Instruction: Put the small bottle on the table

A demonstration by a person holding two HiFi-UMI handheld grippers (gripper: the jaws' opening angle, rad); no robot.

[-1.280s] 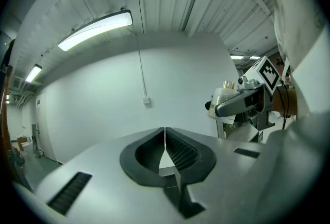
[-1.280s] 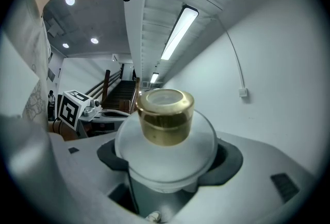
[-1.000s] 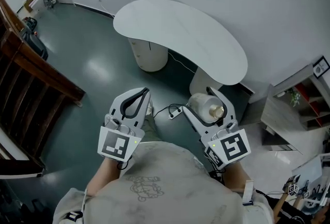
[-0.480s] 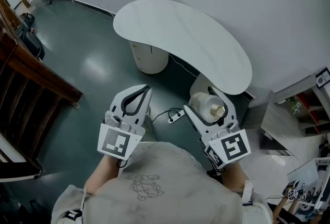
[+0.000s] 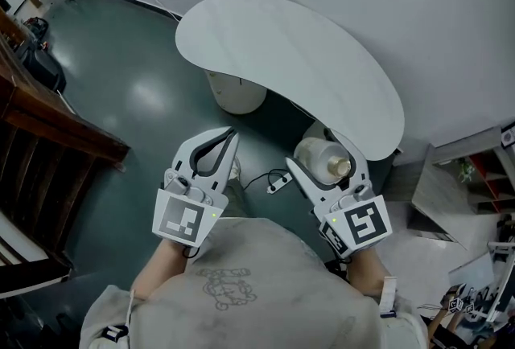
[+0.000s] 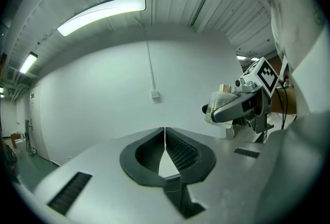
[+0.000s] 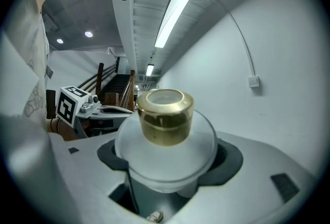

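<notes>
My right tool grips the small bottle; the left tool is closed, empty. I must lower the bottle upright onto the tabletop.

Left hand-held gripper closed; right gripping.

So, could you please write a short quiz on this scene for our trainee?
1. True or false: the left gripper is shut and empty.
2. Which holds the small frosted white bottle with the gold cap? A) the right gripper B) the left gripper C) a bare hand
3. Fill in: the bottle is not yet on the white kidney-shaped ____.
Key: 1 true; 2 A; 3 table.
</notes>
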